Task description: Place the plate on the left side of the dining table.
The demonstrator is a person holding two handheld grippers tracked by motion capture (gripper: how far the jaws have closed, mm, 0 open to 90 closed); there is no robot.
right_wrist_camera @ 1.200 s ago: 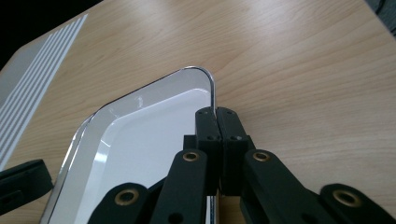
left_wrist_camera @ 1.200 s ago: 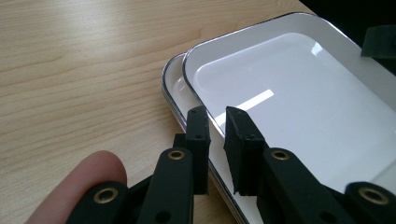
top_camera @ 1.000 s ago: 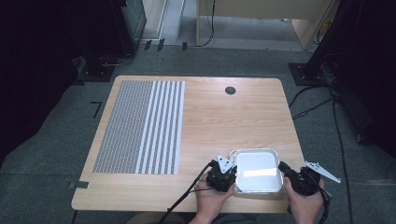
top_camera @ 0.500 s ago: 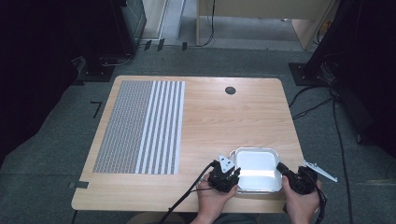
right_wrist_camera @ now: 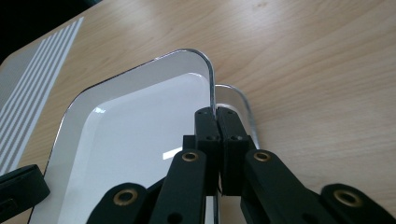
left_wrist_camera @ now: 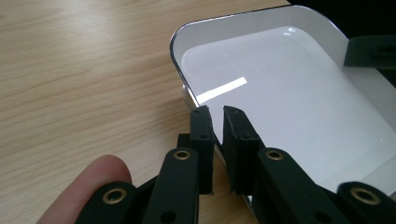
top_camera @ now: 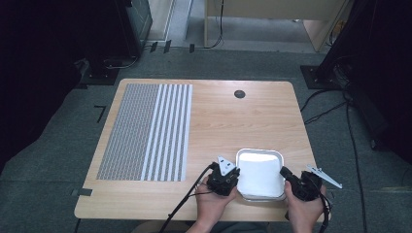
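Observation:
A white rounded tray (top_camera: 260, 175) lies near the table's front edge, between my two hands. My left gripper (top_camera: 235, 175) is at its left rim; in the left gripper view the jaws (left_wrist_camera: 217, 114) stand nearly together with the tray (left_wrist_camera: 280, 84) rim passing between them. My right gripper (top_camera: 284, 174) is at the right rim. In the right gripper view its jaws (right_wrist_camera: 217, 113) are pressed shut on the tray (right_wrist_camera: 130, 140) edge, which stands a little off the wood. A second pale rim (right_wrist_camera: 243, 105) shows just below it.
The wooden table (top_camera: 243, 121) carries a grey mat (top_camera: 145, 131) with dots and stripes on its left half. A small black round hole (top_camera: 239, 93) sits near the far edge. Cables (top_camera: 354, 145) run over the floor to the right.
The tray has shifted slightly left and toward the front edge, carried between both grippers. Its right side now sits raised off the table.

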